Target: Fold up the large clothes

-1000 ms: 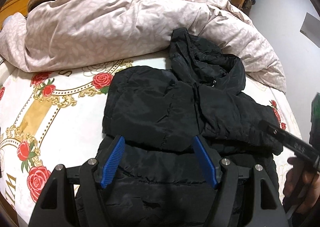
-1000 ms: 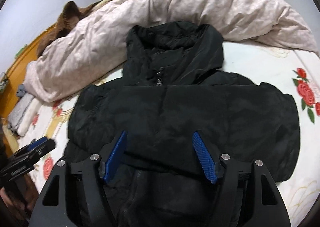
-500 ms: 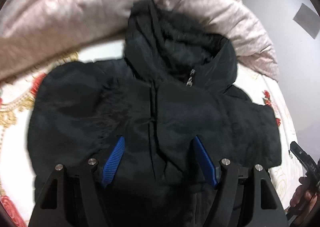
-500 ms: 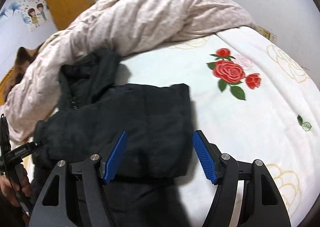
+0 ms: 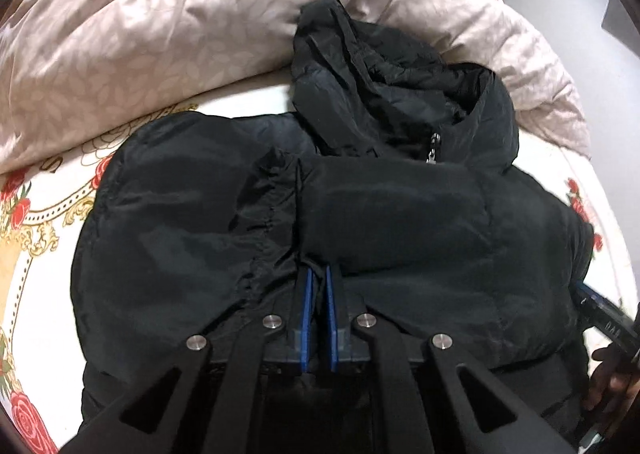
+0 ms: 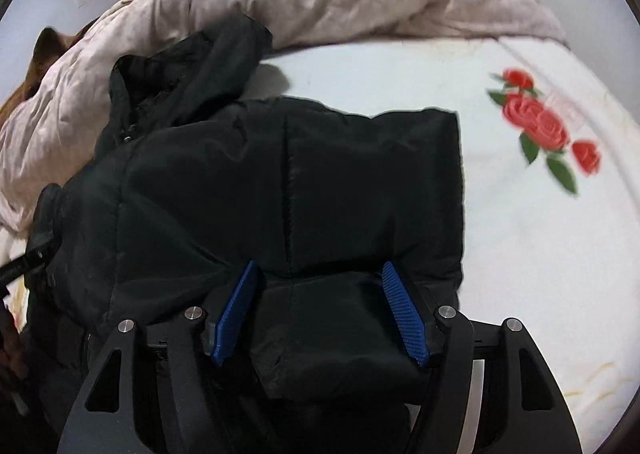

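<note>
Bed (image 6: 520, 254) carries the jacket (image 5: 400, 222) lengthwise ahead, hood far; left gripper (image 5: 316, 286) is clamped on its fabric, right gripper (image 6: 320, 310) gapes over the lower edge.

jacket (image 5: 360, 222) lies flat on the bed sheet (image 6: 520, 234), hood (image 5: 384, 94) at the far end against the bunched duvet (image 5: 160, 34) behind.

Black hooded puffer jacket (image 5: 392, 222), sleeves folded in, flat on bed.

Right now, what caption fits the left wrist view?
Left tongs shut on a fold of the black puffer jacket spread on the bed.
</note>
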